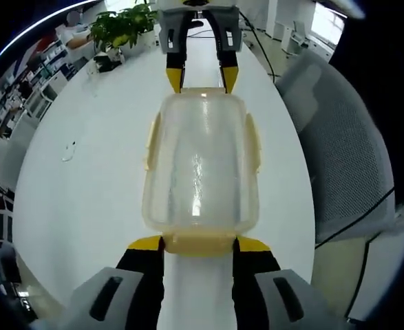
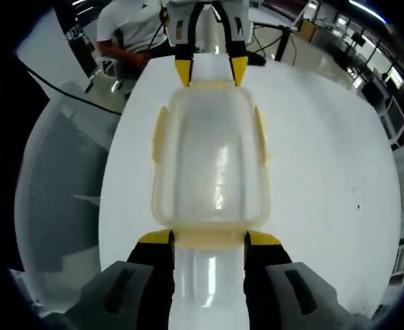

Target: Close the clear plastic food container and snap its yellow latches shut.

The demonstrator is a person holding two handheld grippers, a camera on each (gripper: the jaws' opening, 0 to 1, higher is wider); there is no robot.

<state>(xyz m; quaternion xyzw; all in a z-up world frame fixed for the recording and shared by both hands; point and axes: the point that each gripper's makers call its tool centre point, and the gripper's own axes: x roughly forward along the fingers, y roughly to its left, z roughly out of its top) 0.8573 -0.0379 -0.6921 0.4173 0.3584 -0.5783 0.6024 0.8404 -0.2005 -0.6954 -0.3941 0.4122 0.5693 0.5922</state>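
Note:
The clear plastic container (image 1: 200, 165) lies lid-on on the white table (image 1: 84, 179), long axis running away from me. Pale yellow side latches (image 1: 151, 141) sit along both long edges. My left gripper (image 1: 199, 244) stands open at the near end, its yellow tips flanking the end latch (image 1: 198, 242). The right gripper (image 1: 202, 77) is open at the far end, tips at the rim. In the right gripper view the same container (image 2: 212, 158) has my right gripper (image 2: 210, 238) straddling its near end latch (image 2: 210, 237), and the left gripper (image 2: 210, 71) at the far end.
A grey mesh chair (image 1: 346, 151) stands by the table's right edge, seen too as the chair (image 2: 57, 185). A potted plant (image 1: 122, 27) sits at the far end. A small object (image 1: 67, 150) lies left of the container. A seated person (image 2: 129, 24) is behind.

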